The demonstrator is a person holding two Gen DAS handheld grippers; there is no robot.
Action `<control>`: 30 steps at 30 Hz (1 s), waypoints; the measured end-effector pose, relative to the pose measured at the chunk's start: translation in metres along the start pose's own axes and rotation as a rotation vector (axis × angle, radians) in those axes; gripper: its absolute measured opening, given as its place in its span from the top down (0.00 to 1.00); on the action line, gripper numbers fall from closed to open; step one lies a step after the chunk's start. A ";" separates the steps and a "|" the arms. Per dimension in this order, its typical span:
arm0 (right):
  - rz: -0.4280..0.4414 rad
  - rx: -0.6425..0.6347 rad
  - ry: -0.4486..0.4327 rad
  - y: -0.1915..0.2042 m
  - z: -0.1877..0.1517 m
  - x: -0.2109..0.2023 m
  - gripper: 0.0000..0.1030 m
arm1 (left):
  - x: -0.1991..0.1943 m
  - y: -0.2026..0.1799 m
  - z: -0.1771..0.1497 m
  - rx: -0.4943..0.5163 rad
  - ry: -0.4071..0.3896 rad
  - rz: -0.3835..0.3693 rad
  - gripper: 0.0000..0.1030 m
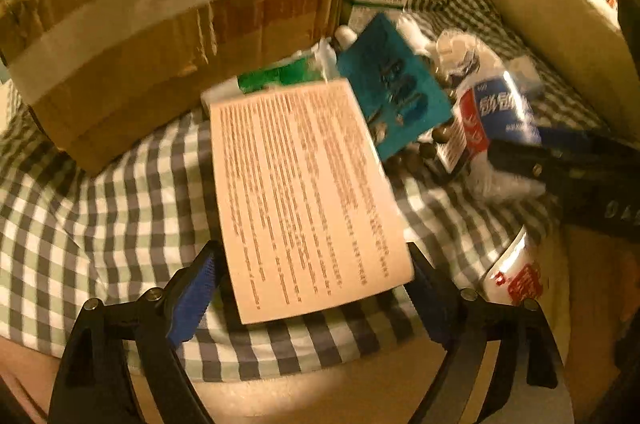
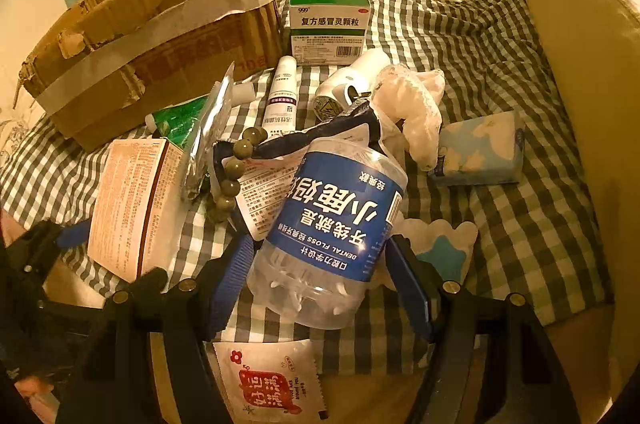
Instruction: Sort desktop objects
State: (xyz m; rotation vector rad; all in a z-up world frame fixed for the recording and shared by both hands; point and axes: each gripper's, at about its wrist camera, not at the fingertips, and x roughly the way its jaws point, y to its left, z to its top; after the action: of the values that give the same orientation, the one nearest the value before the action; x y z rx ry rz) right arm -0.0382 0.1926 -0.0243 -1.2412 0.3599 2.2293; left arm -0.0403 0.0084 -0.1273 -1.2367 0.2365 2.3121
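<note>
Left wrist view: your left gripper point(image 1: 312, 288) is standing spread around the pale printed box point(image 1: 304, 192), pads clear, ready to close. Your right gripper point(image 2: 320, 276) is pinching the dental floss jar point(image 2: 332, 224) above the checked cloth point(image 2: 500, 72).

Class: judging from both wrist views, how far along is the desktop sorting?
Done: nothing visibly sorted.
In hand: right gripper jaws flank the dental floss jar; left gripper jaws straddle the pink box.
Left: beads, green-topped box, tissue pack.
</note>
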 end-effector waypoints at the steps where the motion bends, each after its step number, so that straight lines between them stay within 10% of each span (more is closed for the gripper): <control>1: 0.002 0.003 -0.002 0.000 0.000 0.000 0.33 | -0.004 0.000 0.001 0.000 -0.012 -0.004 0.13; 18: -0.018 -0.024 0.023 0.004 -0.001 0.007 0.32 | -0.005 0.040 0.007 -0.188 -0.032 0.029 0.09; 30: -0.008 -0.013 0.005 0.004 0.000 0.004 0.34 | -0.035 0.026 0.008 -0.111 -0.141 0.092 0.22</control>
State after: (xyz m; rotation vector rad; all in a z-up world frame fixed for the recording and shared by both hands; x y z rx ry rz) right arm -0.0425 0.1906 -0.0277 -1.2529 0.3418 2.2260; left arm -0.0432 -0.0233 -0.0963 -1.1301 0.1191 2.5090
